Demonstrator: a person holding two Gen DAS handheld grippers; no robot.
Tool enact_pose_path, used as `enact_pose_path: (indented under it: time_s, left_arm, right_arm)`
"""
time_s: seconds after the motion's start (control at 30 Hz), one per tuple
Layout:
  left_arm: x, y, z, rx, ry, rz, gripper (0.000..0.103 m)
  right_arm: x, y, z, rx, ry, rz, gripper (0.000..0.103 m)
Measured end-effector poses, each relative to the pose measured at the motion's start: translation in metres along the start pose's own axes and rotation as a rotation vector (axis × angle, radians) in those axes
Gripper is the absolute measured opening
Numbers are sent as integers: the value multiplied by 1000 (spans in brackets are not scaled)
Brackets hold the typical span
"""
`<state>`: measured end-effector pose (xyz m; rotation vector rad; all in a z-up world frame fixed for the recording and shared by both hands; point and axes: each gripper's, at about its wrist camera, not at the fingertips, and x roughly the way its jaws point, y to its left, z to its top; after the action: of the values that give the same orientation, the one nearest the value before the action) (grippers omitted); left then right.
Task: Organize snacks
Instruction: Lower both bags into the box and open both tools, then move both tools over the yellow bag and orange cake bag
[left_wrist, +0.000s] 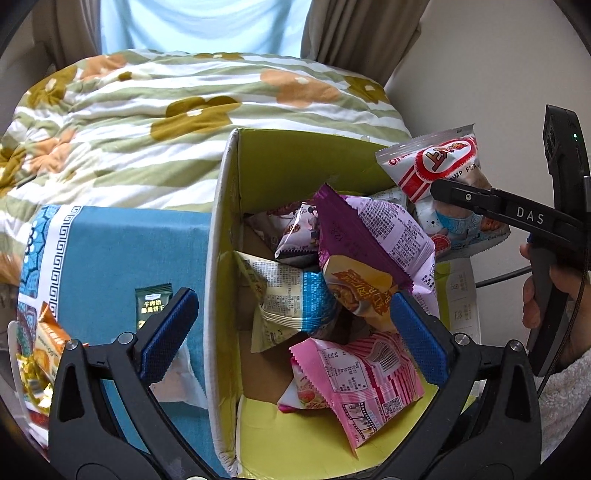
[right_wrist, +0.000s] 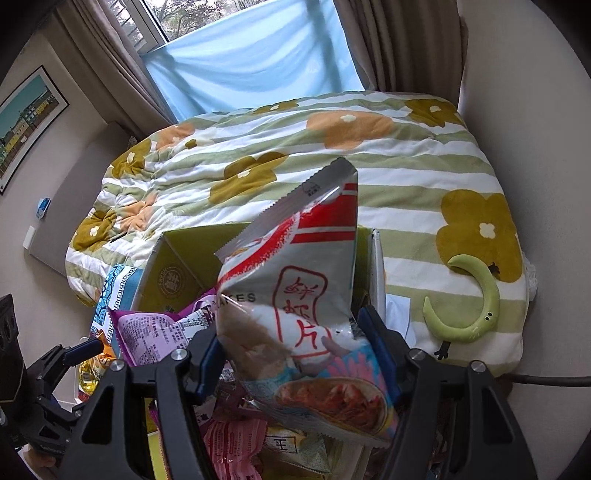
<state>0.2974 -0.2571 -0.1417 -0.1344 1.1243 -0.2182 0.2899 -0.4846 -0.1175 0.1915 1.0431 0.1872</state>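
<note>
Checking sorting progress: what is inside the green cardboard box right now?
Inside the green cardboard box: a purple packet, a pink packet, a blue-and-white packet and a small grey packet. Bare cardboard floor shows in places; anything beneath the pile is covered.

Black left gripper (left_wrist: 291, 325) with blue ribbed jaws, silver screws; right gripper (right_wrist: 295, 354) alike.

The open top of the green box (left_wrist: 258, 155) gives the only way in, but packets crowd it: a purple packet (left_wrist: 373, 229) and a pink packet (left_wrist: 362, 384) leave bare floor only along its left wall. The right gripper (right_wrist: 291, 354), clamping a prawn-cracker bag (right_wrist: 295, 291), blocks the right rim. The blue cloth (left_wrist: 122, 251) beside the box looks mostly free, apparently.
</note>
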Motion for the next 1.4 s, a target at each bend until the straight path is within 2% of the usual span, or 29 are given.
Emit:
enact_pose_path:
  time_s: [0.07, 0.1, 0.13, 0.17, 0.2, 0.3, 0.47, 0.63, 0.9, 1.1, 1.27, 1.4]
  left_arm:
    - [2, 1, -2, 3, 9, 16, 103]
    - [3, 2, -3, 2, 10, 23, 103]
    - [2, 4, -5, -1, 12, 24, 103]
    - [3, 5, -6, -7, 14, 22, 103]
    - [4, 5, -6, -12, 17, 19, 103]
    - [6, 4, -8, -10, 25, 18, 103]
    - [-5, 3, -12, 5, 8, 17, 103]
    - [-26, 3, -17, 24, -31, 7, 103]
    - [-74, 20, -38, 67, -98, 6, 103]
    - [-113, 63, -60, 68, -144, 21, 103]
    - [-146, 121, -80, 24, -163, 54, 103]
    - [-169, 173, -101, -17, -172, 82, 103]
  right_arm:
    - [6, 2, 3, -20, -4, 7, 68]
    - [6, 4, 3, -42, -19, 6, 77]
    - [5, 6, 2, -65, -41, 0, 93]
    - [2, 7, 0, -79, -69, -8, 100]
    - [-1, 6, -2, -83, -95, -7, 103]
    - [-4, -1, -8, -63, -118, 21, 103]
    - [-10, 0, -17, -85, -115, -60, 103]
    - [-36, 6, -21, -65, -155, -62, 103]
    - [-83, 48, -37, -95, -230, -82, 103]
    - [-93, 106, -56, -125, -240, -42, 103]
    - [-91, 164, -70, -139, -272, -36, 103]
    - [-82, 206, -81, -112, -261, 18, 103]
